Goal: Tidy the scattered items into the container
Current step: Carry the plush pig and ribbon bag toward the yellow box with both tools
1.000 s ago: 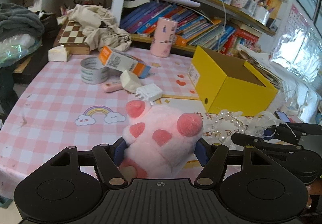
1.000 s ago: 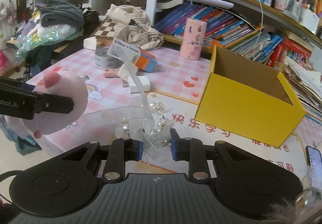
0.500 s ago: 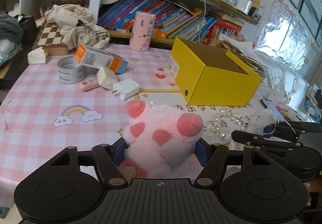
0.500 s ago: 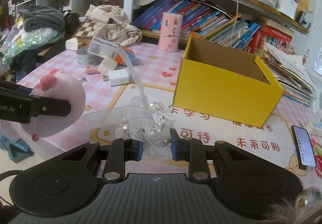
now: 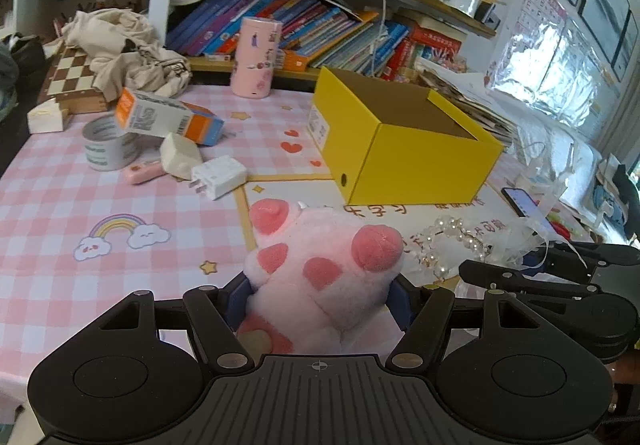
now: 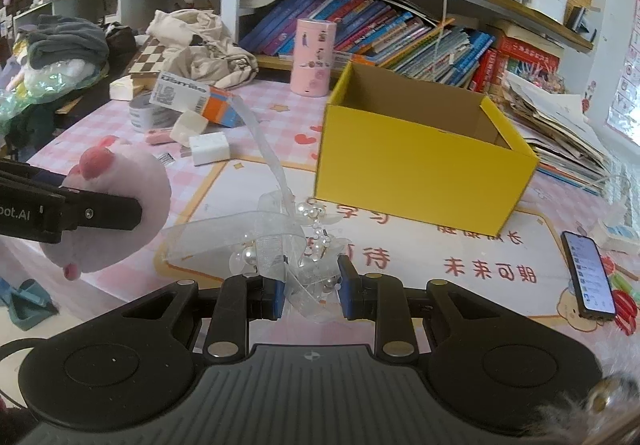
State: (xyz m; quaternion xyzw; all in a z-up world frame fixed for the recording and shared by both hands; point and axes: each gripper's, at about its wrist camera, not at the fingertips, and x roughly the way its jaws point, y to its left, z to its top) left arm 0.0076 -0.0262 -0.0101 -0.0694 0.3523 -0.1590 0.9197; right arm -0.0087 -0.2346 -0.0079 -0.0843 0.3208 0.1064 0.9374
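Plush paw point(image 5: 324, 269) (pink) in left gripper point(image 5: 320, 297)

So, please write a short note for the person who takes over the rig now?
Left tool: shut on the pink plush toy, held above the table.
Right tool: shut on the pearl ribbon bow.
Yellow box: open; what shows of its inside is empty.
Left to do: drop both in, then collect the white charger, orange carton, tape roll and pink case.
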